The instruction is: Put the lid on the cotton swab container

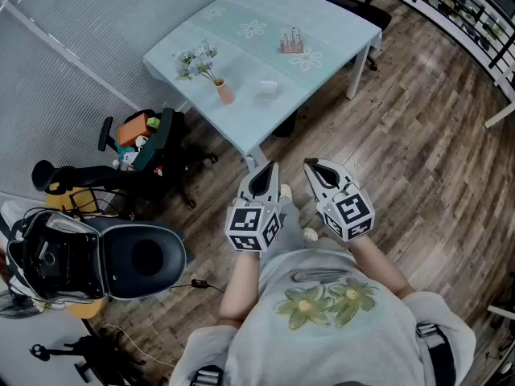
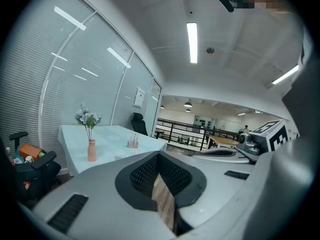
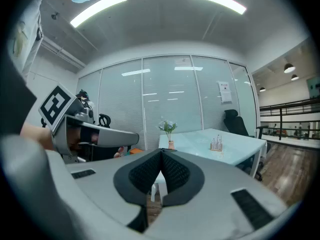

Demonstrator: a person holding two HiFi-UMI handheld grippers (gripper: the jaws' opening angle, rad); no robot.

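The left gripper [image 1: 268,167] and right gripper [image 1: 311,165] each have their black ribbed jaws pressed together on nothing, above a wood-plank floor [image 1: 418,135]. On the far, pale flower-print table [image 1: 338,22], a small white container [image 1: 267,88] sits between a pink vase [image 1: 224,92] of flowers and a wooden rack [image 1: 291,43].

Pale green table [image 1: 346,30] with white flower print; peach-pink vase [image 1: 225,92] on the table; brown wood-grain floor [image 1: 418,135] under the table.
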